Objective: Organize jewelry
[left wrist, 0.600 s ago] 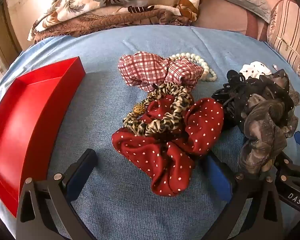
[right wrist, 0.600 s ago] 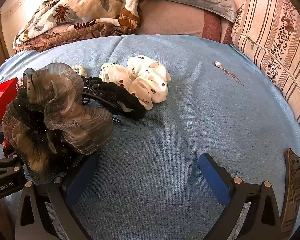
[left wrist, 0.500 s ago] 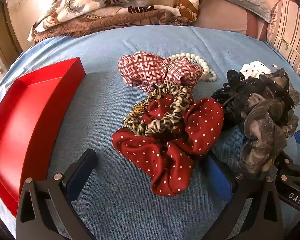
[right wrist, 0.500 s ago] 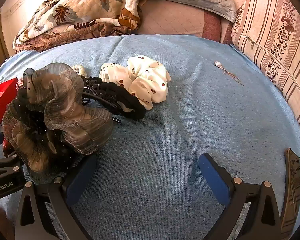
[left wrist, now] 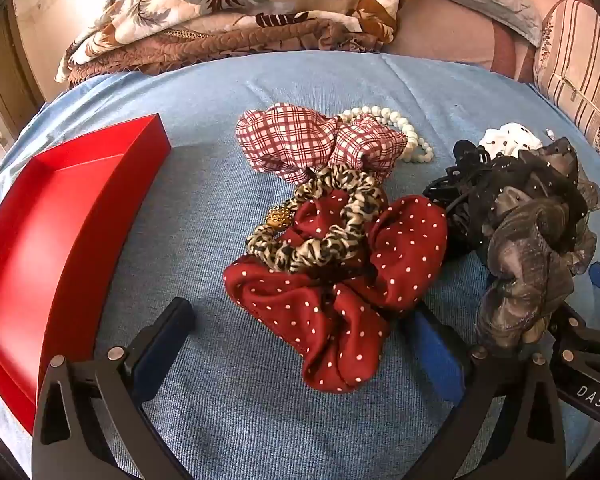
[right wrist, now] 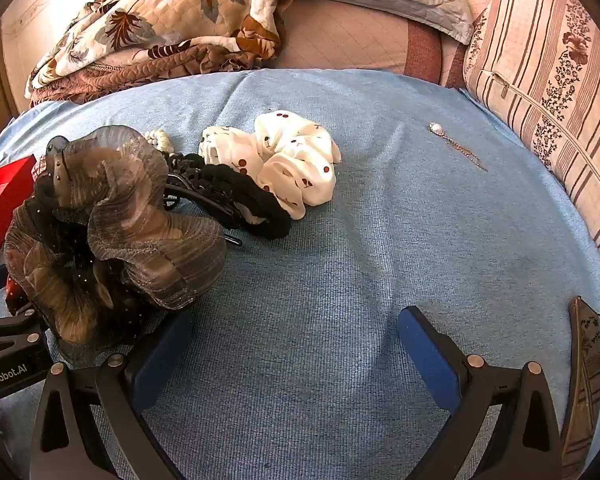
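My left gripper (left wrist: 300, 320) is open on the blue bedspread, its jaws either side of a red polka-dot scrunchie (left wrist: 340, 284). A leopard scrunchie with a gold bead (left wrist: 320, 220) lies on it, a plaid scrunchie (left wrist: 300, 140) and pearl bracelet (left wrist: 404, 132) behind. An empty red tray (left wrist: 52, 232) lies at the left. My right gripper (right wrist: 296, 328) is open and empty. A brown-grey sheer scrunchie (right wrist: 112, 220) sits at its left finger, with a black clip (right wrist: 220, 192), a white cherry scrunchie (right wrist: 292, 160) and a thin necklace (right wrist: 456, 144) beyond.
A folded floral quilt (left wrist: 240, 12) and pillows (right wrist: 540, 100) border the far and right sides of the bed. A dark patterned flat object (right wrist: 584, 372) lies at the lower right of the right wrist view. The tray's corner shows there too (right wrist: 0, 188).
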